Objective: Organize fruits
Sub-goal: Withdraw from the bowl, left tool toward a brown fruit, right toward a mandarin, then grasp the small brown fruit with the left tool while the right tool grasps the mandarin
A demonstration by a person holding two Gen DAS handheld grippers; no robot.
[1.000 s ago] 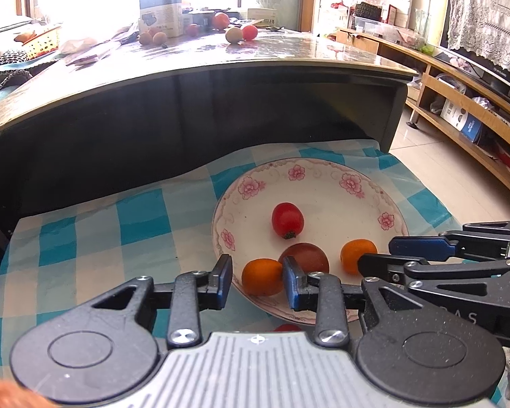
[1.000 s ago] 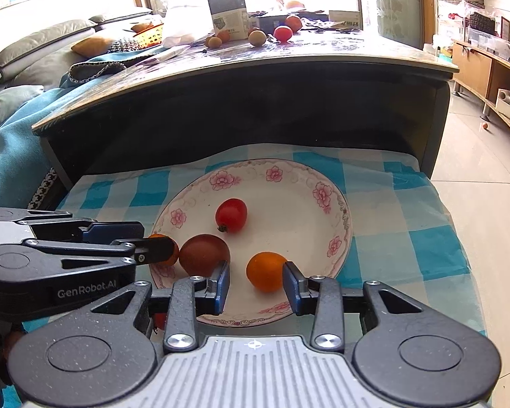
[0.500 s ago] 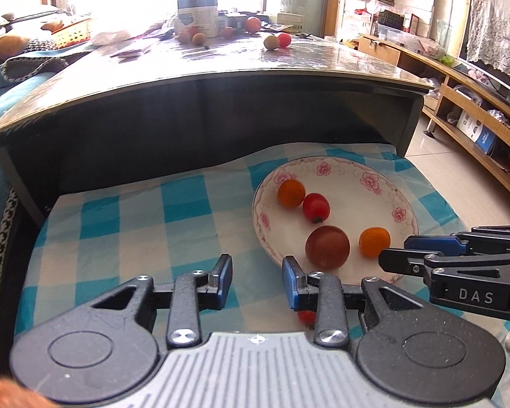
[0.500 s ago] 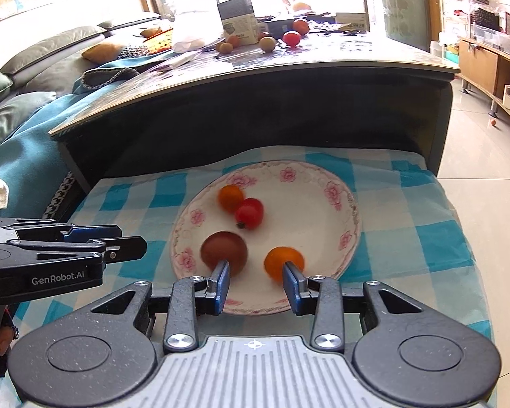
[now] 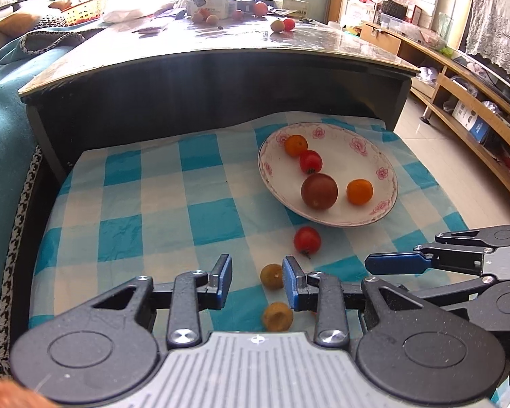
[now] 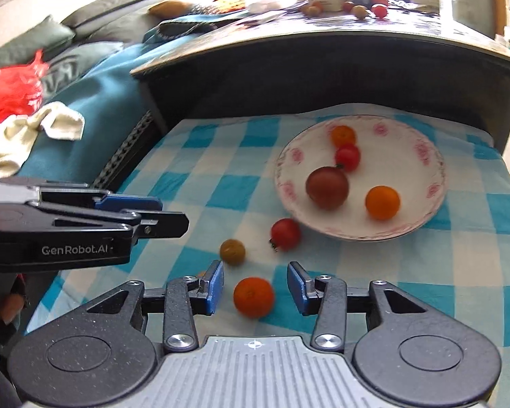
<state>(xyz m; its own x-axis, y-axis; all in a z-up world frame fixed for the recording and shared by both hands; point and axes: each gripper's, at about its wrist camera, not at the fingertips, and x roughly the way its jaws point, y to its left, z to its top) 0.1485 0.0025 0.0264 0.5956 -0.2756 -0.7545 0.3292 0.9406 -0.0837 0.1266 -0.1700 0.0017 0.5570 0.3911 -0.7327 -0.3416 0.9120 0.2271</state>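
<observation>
Left hand-held gripper point(image 5: 256, 280) sits at the lower centre of my left wrist view, jaws spread, nothing between the pads. A small brownish fruit point(image 5: 271, 275) lies on the checked cloth point(image 5: 153, 197) just inside the right pad; I cannot tell whether it touches. A second brown fruit point(image 5: 277, 316) lies lower, close to the gripper body.

Right hand-held gripper point(image 6: 255, 287) — lower centre of the right wrist view — is also spread wide. An orange point(image 6: 254, 296) lies on the cloth between its pads, clear of both.

Plate point(image 5: 384, 166), right of centre in the left view, holds four fruits: a small orange one point(image 5: 296, 145) toward the upper rim, a red tomato point(image 5: 310, 162) touching or just beside it, a dark plum point(image 5: 319, 191) lower down, and another orange one point(image 5: 359, 191) to the plum's right, apart from it.

A loose tomato point(image 5: 307, 240) lies on the cloth just below the plate's lower rim — not on the plate. In the right view it sits left of the plate's lower edge.

The right view is slightly blurred. The left gripper shows there at mid-left; the right gripper shows at the left view's right edge.

Behind the cloth, a dark worktop point(image 5: 221, 47) carries more small fruits and a box along the top of the frame.
</observation>
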